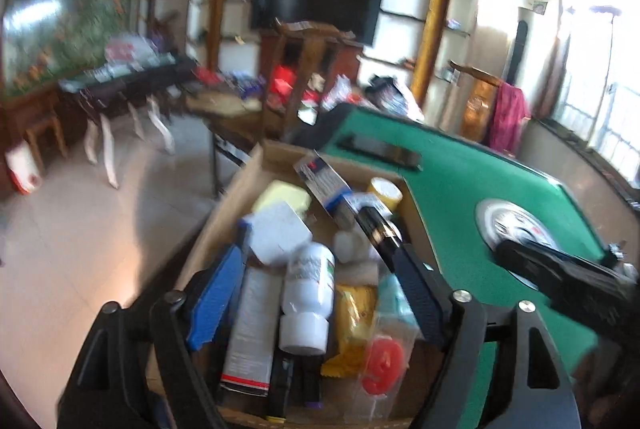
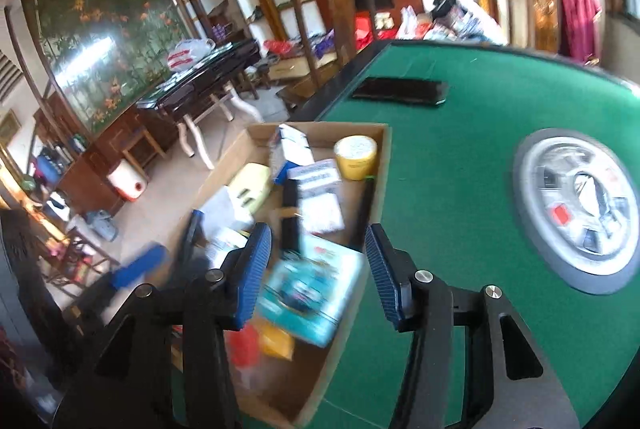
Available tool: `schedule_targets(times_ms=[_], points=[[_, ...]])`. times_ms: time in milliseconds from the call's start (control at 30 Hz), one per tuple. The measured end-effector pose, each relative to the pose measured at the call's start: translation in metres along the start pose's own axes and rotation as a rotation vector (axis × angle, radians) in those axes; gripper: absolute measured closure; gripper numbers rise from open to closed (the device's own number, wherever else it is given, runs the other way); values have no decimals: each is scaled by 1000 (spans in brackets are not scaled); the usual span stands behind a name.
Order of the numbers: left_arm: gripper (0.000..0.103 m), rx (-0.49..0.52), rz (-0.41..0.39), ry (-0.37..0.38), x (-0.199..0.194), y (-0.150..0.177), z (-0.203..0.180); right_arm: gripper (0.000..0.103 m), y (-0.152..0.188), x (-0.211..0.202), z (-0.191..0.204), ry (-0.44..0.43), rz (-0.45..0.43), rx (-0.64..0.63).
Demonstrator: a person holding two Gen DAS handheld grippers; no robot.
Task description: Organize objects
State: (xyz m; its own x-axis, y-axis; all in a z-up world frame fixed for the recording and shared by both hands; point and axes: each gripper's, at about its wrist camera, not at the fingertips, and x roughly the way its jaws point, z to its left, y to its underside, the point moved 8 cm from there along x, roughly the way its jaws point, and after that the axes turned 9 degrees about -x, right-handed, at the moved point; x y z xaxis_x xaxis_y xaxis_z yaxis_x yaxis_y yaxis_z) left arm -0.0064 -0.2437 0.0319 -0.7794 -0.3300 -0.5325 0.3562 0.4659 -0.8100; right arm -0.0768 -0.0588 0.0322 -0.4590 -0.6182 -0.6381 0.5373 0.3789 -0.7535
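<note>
Blurring hides what fills the cardboard box (image 2: 376, 165), perhaps packets.

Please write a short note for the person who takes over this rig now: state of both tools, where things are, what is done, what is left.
Left tool: open, empty, above the cardboard box.
Right tool: open, empty, over the box's near edge.
Box sits on the green table, at its left edge. Inside: white bottle, yellow jar, teal packet, other small items.
Done: items are in the box.
Left: only a black flat object lies on the table.
</note>
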Motion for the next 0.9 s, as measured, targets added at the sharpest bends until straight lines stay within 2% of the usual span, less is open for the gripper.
schedule_targets(times_ms=[33, 67, 133, 267, 333, 467, 533, 567, 633, 767, 900], points=[[21, 8, -19, -24, -4, -1, -3, 51, 5, -10, -7, 27, -15, -9], [21, 15, -32, -32, -8, -3, -8, 44, 9, -19, -13, 49, -30, -15], [19, 37, -45, -31, -14, -4, -22, 39, 20, -39, -29, 109, -64, -27], [15, 151, -58, -59, -22, -2, -44, 39, 45, -69, -57, 172, -111, -12], [15, 213, -101, -83, -27, -3, -47, 39, 57, -77, -67, 182, -121, 3], [15, 229, -180, -218, -43, -4, -38, 39, 71, -83, -75, 177, -105, 13], [15, 284, -196, -204, -53, -2, -39, 39, 72, -87, -76, 169, -113, 16], [15, 298, -200, -209, -57, 0, -37, 35, 71, -87, -76, 169, -118, 10], [15, 288, -191, -222, -59, 2, -32, 30, 69, -88, -66, 176, -129, -26], [15, 287, -122, -199, -53, 8, -28, 30, 69, -89, -48, 179, -141, -107], [15, 301, -142, -214, -54, 11, -23, 30, 68, -94, -36, 183, -165, -141]])
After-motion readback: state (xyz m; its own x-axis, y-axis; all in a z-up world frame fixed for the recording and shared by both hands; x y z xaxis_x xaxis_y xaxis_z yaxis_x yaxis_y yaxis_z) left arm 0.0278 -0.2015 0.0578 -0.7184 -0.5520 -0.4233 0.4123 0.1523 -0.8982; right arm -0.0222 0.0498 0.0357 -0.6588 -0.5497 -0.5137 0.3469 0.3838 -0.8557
